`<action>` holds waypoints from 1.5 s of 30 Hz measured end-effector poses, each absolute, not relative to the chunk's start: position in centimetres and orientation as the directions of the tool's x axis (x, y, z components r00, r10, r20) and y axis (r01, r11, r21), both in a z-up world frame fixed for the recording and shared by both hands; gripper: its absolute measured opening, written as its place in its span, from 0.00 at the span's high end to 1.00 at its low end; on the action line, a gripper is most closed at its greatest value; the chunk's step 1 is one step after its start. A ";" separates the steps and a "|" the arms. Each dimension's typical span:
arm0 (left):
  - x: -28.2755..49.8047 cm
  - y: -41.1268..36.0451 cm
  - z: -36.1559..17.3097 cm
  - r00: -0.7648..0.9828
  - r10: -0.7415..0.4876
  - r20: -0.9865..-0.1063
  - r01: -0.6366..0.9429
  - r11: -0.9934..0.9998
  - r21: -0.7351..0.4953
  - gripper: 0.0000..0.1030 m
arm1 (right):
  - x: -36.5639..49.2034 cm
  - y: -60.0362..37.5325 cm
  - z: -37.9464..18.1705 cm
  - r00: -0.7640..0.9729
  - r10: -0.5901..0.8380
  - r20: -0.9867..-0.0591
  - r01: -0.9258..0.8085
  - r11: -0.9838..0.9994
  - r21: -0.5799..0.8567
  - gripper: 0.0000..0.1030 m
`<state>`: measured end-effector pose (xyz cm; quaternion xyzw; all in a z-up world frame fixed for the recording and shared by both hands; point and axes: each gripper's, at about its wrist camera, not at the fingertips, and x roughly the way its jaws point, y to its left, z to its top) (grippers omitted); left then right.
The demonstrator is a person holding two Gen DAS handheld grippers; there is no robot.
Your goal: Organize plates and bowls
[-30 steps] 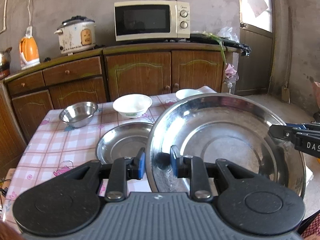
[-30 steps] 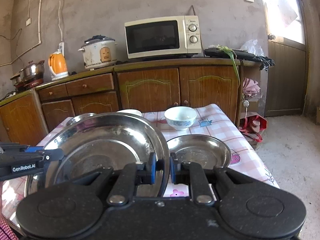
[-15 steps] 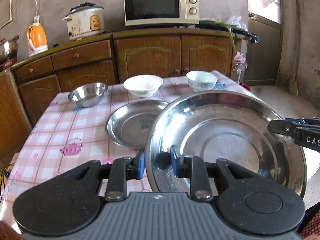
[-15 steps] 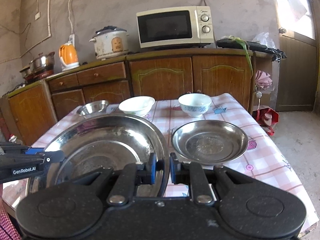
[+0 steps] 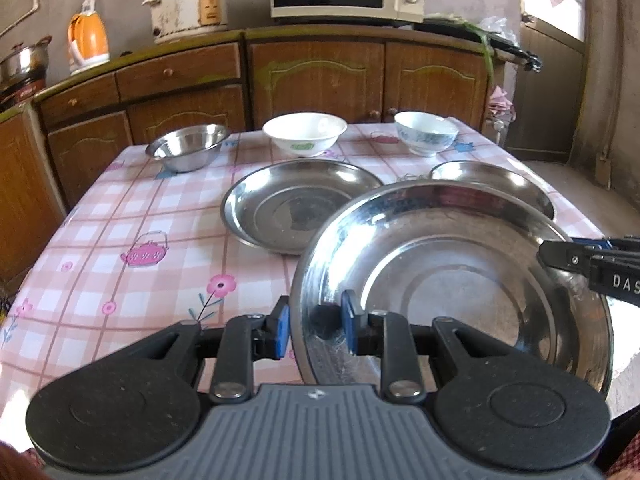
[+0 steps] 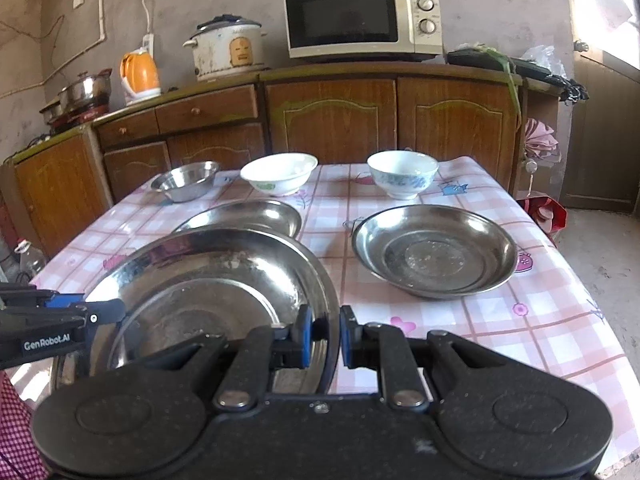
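A: In the left wrist view, where does the task stand?

B: Early, by the look of it. The left gripper (image 5: 314,330) has its jaws narrow, pinching the near rim of a large round stainless-steel plate (image 5: 452,280) that fills the lower right of the frame. The right gripper (image 5: 560,258) enters from the right edge and grips the plate's far-right rim. Nothing is stacked: two smaller steel plates, one at centre (image 5: 296,204) and one at upper right (image 5: 496,184), lie apart on the pink checked tablecloth (image 5: 140,220). Behind them a small steel bowl (image 5: 186,148), a white bowl (image 5: 304,136) and a blue-patterned white bowl (image 5: 426,134) stand in a row, each separate.

A: And the plate's pose?

B: Being round, it has no long axis. Its hollow faces up, with the far edge raised toward the camera.

A: The right wrist view?

B: The same plate (image 6: 208,280) sits lower left, the right gripper (image 6: 324,336) closed narrow on its right rim, the left gripper (image 6: 104,312) at its left rim. Whether it rests on the cloth cannot be told. All stacking seems left to do.
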<state>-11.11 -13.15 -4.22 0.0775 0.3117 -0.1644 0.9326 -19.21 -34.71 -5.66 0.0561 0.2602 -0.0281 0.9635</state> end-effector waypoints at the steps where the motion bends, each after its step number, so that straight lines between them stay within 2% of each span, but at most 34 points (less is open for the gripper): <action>1: -11.1 -13.1 -4.3 0.752 -0.252 -0.609 0.350 0.936 0.046 0.74 | -19.0 -34.6 -5.8 0.860 -0.024 -0.510 0.082 0.992 0.092 0.81; 26: -9.0 -13.6 -7.0 0.694 -0.214 -0.687 0.303 0.953 0.010 0.74 | -15.5 -33.8 -8.6 0.796 -0.043 -0.604 0.080 0.996 0.035 0.79; 45: -7.2 -15.1 -8.2 0.672 -0.219 -0.707 0.316 0.949 0.006 0.73 | -13.5 -34.7 -9.5 0.764 -0.092 -0.639 0.140 0.990 0.025 0.77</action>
